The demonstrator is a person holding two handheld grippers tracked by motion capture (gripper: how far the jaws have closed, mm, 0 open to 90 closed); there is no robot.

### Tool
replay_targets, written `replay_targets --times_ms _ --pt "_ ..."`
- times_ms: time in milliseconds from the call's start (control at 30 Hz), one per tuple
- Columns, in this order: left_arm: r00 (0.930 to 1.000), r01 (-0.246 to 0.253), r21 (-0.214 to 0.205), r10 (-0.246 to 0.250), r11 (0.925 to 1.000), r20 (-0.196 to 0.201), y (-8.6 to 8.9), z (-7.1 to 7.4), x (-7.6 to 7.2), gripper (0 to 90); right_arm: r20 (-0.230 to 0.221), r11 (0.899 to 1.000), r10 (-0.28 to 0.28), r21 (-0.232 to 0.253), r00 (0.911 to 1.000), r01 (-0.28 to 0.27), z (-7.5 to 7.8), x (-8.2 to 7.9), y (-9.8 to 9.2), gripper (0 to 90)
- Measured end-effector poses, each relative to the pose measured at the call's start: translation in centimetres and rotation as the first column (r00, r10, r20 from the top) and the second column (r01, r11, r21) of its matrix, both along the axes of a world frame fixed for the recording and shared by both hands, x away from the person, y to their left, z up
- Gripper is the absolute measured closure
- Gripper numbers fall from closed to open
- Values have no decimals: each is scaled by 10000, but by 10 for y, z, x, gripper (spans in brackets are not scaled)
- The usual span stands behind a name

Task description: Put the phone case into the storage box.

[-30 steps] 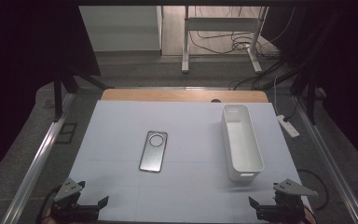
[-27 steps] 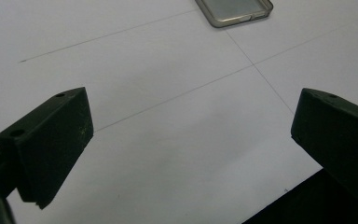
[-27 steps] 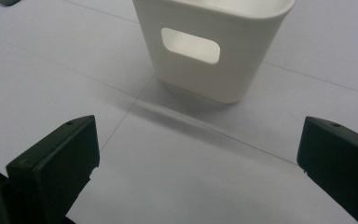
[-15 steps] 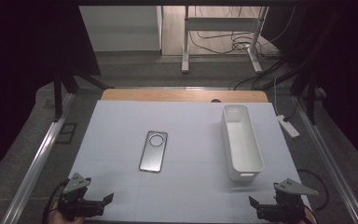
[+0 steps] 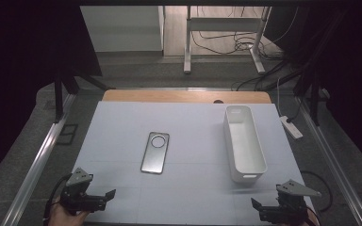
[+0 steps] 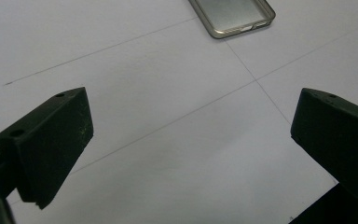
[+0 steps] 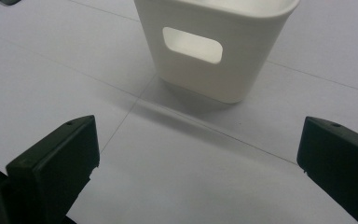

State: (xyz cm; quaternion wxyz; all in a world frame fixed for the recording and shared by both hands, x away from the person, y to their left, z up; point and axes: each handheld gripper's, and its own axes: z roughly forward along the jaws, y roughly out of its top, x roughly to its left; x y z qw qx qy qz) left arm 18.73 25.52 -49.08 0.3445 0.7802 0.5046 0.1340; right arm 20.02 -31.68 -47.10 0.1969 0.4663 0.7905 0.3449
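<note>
Bin stands right of phone case, nothing btwn.

Dim room, dark edges; the white paper-covered table is evenly lit. The tall white plastic bin casts a soft shadow toward the camera. Slight blur throughout.

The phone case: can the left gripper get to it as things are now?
Probably yes. The left gripper is open, and bare table lies between it and the phone case; the bin stands off to the side.

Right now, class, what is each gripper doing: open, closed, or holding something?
Left gripper: open, holding nothing, short of the phone case.
Right gripper: open, holding nothing, facing the white bin.
</note>
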Motion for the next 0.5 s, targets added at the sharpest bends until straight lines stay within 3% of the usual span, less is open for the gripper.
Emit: replay_targets --times_ms 500 --pt "9990 241 109 -237 9997 -390 -1 5 17 0 -116 9999 101 -45 9999 -102 0 1 1 0"
